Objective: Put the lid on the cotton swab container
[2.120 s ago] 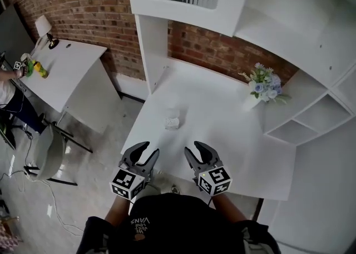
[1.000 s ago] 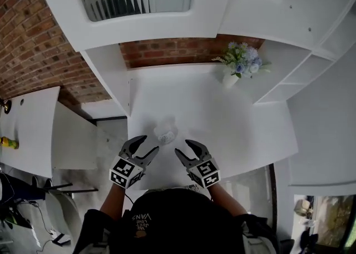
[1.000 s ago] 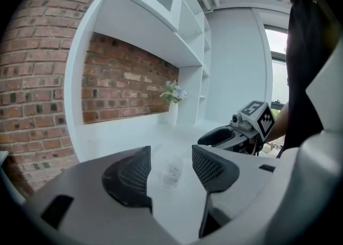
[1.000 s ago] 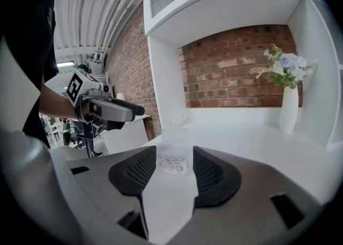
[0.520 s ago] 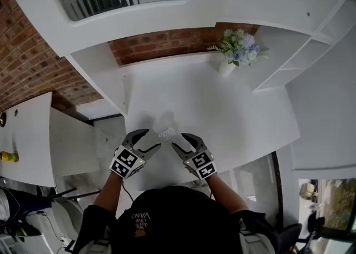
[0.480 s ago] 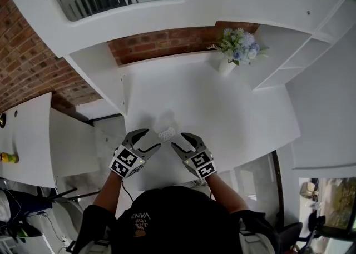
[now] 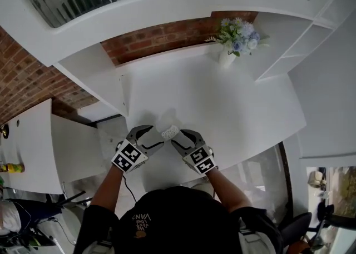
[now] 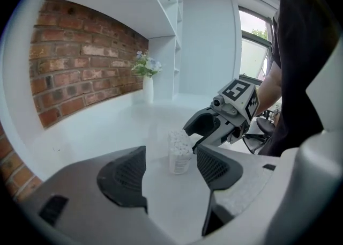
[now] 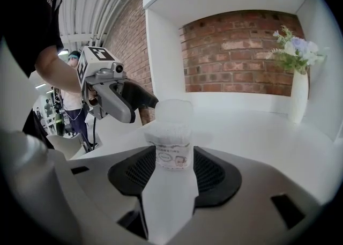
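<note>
A small clear cotton swab container (image 7: 169, 132) stands near the front edge of the white desk (image 7: 222, 108), its swab tips showing at the top (image 8: 179, 141). A frosted translucent lid (image 9: 172, 111) shows right above or behind it; I cannot tell whether it sits on the container. My left gripper (image 7: 156, 138) is to the container's left. Its jaws are opening with nothing between them, and the container stands just ahead of them (image 8: 170, 163). My right gripper (image 7: 177, 137) faces it from the right, open, and the container (image 9: 172, 150) stands at its fingertips.
A white vase of blue and white flowers (image 7: 233, 39) stands at the desk's back right, against the brick wall (image 7: 161, 39). White shelving surrounds the desk above and to the right. The desk's front edge (image 7: 167, 178) lies just below the grippers. Another white table (image 7: 28, 147) stands at the left.
Both grippers have moved in toward the container from either side, and the gap between them has narrowed. The left jaws have spread wider. The head view has shifted.
</note>
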### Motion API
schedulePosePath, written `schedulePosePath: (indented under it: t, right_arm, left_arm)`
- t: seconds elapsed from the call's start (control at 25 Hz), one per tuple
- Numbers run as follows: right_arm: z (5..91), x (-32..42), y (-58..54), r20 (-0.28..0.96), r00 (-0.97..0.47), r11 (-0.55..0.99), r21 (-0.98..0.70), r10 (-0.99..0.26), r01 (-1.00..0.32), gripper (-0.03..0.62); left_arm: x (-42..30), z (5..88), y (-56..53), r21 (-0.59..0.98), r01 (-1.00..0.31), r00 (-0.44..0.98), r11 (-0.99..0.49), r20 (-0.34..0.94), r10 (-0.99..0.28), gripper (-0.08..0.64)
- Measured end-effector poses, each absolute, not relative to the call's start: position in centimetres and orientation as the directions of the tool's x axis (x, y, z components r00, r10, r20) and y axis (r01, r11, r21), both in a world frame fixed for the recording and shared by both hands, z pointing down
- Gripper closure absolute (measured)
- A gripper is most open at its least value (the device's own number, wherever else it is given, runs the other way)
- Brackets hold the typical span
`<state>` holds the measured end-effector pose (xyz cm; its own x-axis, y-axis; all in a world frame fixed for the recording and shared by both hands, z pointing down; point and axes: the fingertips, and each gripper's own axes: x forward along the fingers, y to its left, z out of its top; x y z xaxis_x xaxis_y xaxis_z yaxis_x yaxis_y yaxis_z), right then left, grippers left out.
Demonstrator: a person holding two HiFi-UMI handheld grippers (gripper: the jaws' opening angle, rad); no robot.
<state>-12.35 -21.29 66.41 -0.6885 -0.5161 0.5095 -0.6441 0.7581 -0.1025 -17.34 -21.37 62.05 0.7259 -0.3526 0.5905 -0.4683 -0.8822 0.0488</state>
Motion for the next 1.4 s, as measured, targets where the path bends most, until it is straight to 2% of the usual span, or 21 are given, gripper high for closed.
schedulePosePath:
  t: [0.4,0.88,1.12,1.4]
  right_arm:
    - [66.7,-12.5,-21.5,0.512,-0.684,0.755,-0.102,-0.519,-0.648,0.396]
    - [66.7,-12.2,-21.6,0.525,-0.687,0.752,-0.125,-0.503,-0.647,0.397]
    - [65.5,-11.3,-21.7,0.504,-0.693,0.739,-0.147,-0.516,-0.658,0.397]
    - [61.6,-9.6,-22.2,0.428,-0.686,0.692,-0.173,-0.588,-0.701,0.397]
  left_arm:
    - [-16.2,62.3,-22.0,0.034,-0.389,0.731,-0.921,0.62,-0.285,0.281]
    - [-14.8,61.1,-21.0,0.008,-0.355,0.746,-0.935,0.606,-0.278,0.281]
    - [-14.4,60.7,-20.4,0.015,-0.365,0.75,-0.931,0.597,-0.285,0.281]
    - [-13.7,60.7,-19.5,0.023,-0.369,0.757,-0.929,0.587,-0.286,0.281]
